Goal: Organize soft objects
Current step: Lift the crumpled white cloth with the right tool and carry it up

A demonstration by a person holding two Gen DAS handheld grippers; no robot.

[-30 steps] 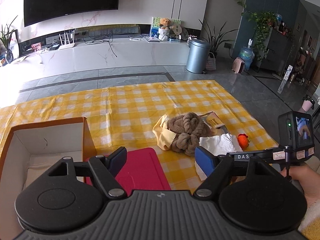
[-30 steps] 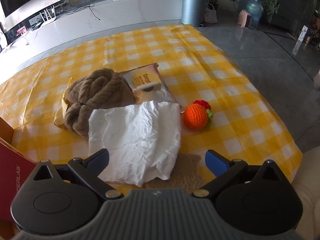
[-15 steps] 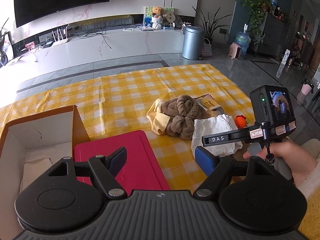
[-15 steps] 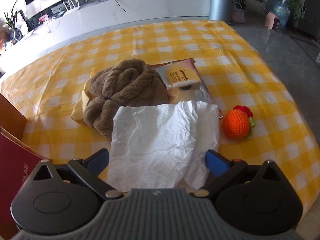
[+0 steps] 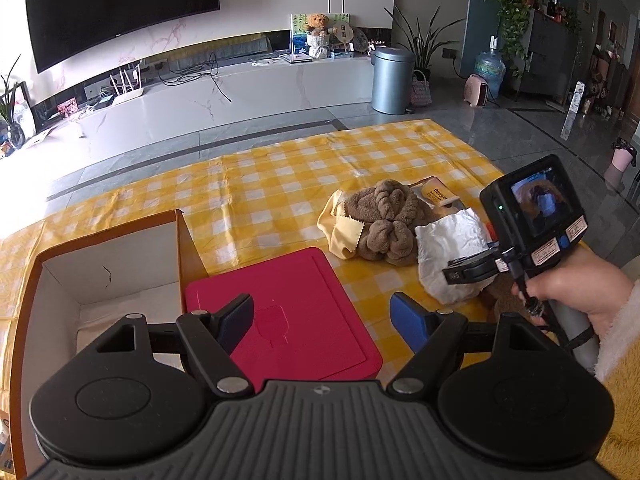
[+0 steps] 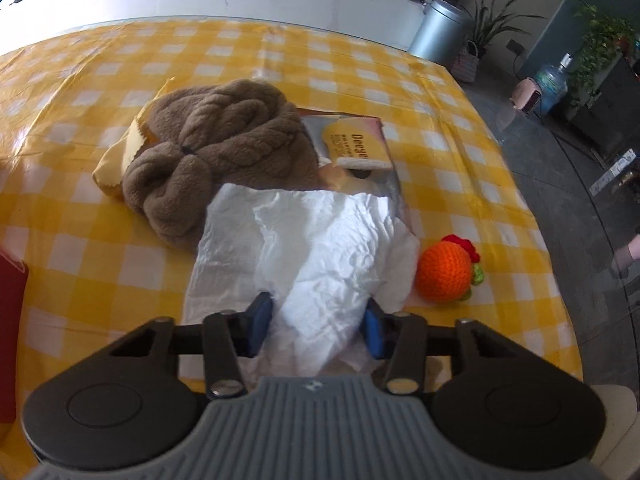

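White crumpled tissue (image 6: 304, 248) bunches between the right gripper (image 6: 316, 328)'s narrowed jaws, which pinch it beside the brown towel (image 6: 216, 152). Only the left view shows the open box (image 5: 108, 276) and red lid (image 5: 296, 312) under the left gripper (image 5: 320, 320), gaping, empty.

1. Grippers: two, both mine. Left gripper (image 5: 322, 316), right gripper (image 6: 316, 330).
2. Brown plush towels, twisted: one (image 6: 218, 152).
3. White crumpled cloths: one (image 6: 304, 248).
4. Yellow cloths with a zigzag edge: one (image 5: 340, 232), tucked under the brown towel.
5. Orange crocheted balls: one (image 6: 444, 272).
6. Snack packets with a yellow label: one (image 6: 354, 148).
7. Open cardboard boxes: one (image 5: 108, 264).
8. Red flat lids: one (image 5: 288, 312).
9. Yellow checked tablecloths: one (image 5: 280, 184).
10. Beyond the table: one grey bin (image 5: 392, 80), one teddy bear (image 5: 318, 24), one wall television (image 5: 120, 4), one water jug (image 5: 490, 70).
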